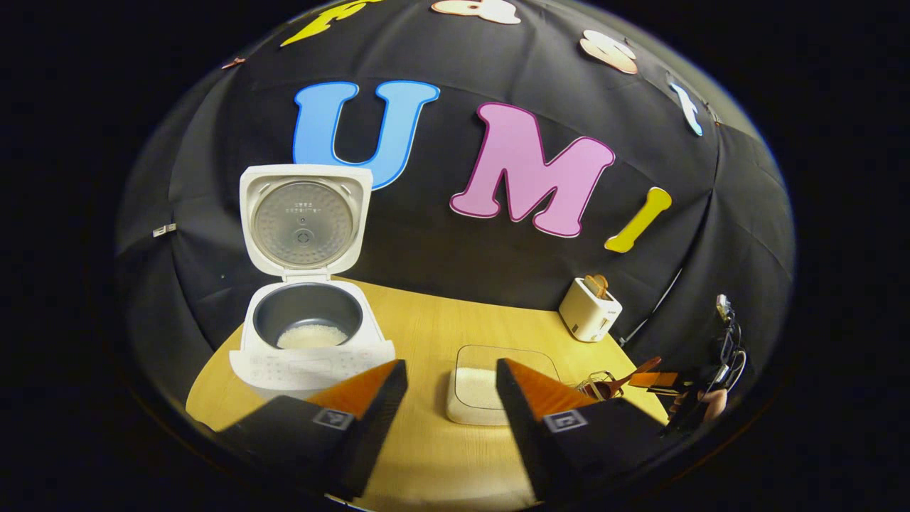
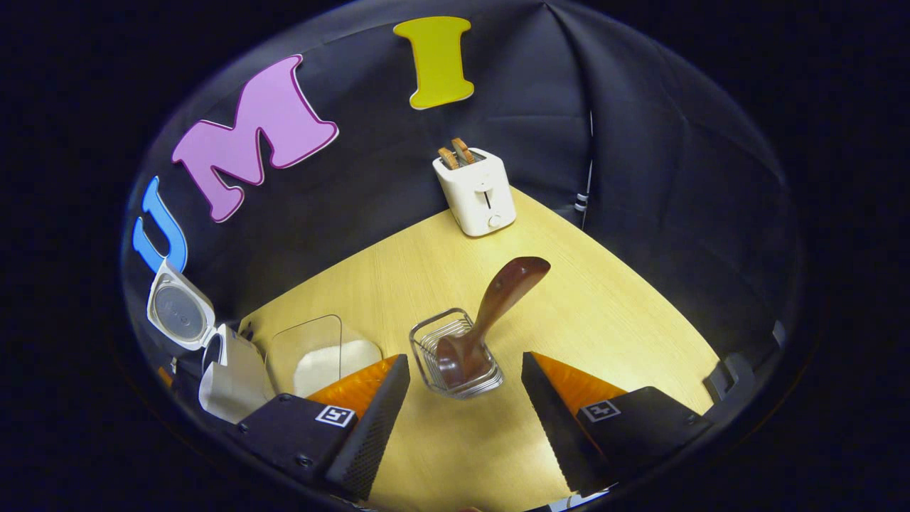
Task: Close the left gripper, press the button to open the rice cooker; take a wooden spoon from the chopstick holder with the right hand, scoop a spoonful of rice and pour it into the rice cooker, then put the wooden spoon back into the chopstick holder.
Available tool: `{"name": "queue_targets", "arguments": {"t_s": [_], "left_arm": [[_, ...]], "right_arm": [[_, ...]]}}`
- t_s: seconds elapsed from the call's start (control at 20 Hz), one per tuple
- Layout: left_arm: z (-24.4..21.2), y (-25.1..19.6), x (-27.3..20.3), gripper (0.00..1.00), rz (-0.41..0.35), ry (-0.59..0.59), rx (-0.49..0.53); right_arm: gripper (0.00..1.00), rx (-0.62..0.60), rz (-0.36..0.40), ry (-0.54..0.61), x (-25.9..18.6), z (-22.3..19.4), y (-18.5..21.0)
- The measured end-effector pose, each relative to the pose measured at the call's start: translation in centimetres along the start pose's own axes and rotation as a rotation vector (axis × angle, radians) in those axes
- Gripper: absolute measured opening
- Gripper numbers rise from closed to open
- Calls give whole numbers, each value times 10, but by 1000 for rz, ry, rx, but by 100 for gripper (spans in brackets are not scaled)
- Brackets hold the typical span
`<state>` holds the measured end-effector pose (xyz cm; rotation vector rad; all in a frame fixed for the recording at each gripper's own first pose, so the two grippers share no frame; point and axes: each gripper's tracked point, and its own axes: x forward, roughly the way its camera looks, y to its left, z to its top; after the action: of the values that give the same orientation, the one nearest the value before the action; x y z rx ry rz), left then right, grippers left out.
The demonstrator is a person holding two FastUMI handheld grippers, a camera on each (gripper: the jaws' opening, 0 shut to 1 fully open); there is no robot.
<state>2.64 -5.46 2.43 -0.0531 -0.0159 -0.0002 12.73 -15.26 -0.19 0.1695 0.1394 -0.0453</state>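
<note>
On table, rice cooker (image 1: 311, 334) lid up, rice inside (button step done); wooden spoon (image 2: 483, 327) back in chopstick holder (image 2: 455, 355); my right gripper (image 2: 466, 398) and left gripper (image 1: 451, 398) spread, empty; task looks finished

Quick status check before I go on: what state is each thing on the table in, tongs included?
White rice cooker: lid up, rice in its pot.
Dark wooden spoon: bowl down in the wire chopstick holder, handle leaning out.
Clear rice container: uncovered, rice inside.
White toaster: two slices sticking up.
Left tongs: open, empty.
Right tongs: open, empty.
</note>
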Motion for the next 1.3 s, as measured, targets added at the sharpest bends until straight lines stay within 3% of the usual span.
{"name": "queue_targets", "arguments": {"t_s": [0.1, 0.25, 0.65, 0.7, 0.8, 1.05, 1.1, 1.15, 1.3], "left_arm": [[-6, -11, -2, 98, 1, 0, 33], [-17, -19, -5, 95, 24, 33, 86], [-24, -31, -2, 95, 44, 82, 112], [-24, -32, 0, 96, 42, 85, 117], [-25, -35, 3, 96, 37, 95, 102], [-22, -45, 1, 96, 10, 99, 17], [-25, -43, -1, 95, 13, 101, 19], [-25, -42, -3, 95, 14, 105, 15], [-29, -38, -12, 95, 16, 105, -16]], "right_arm": [[99, 5, 32, 17, 17, 0, 0], [99, -14, 52, 16, 40, 7, -2], [99, 53, 72, -6, 94, 24, 0], [85, 60, 72, -4, 98, 24, 1], [82, 79, 98, 0, 101, 24, 7], [20, 76, 91, 9, 105, 20, 8], [14, 75, 93, 11, 103, 20, 9], [22, 72, 96, 14, 102, 17, 10], [20, 45, 98, 7, 98, 21, 10]]}}
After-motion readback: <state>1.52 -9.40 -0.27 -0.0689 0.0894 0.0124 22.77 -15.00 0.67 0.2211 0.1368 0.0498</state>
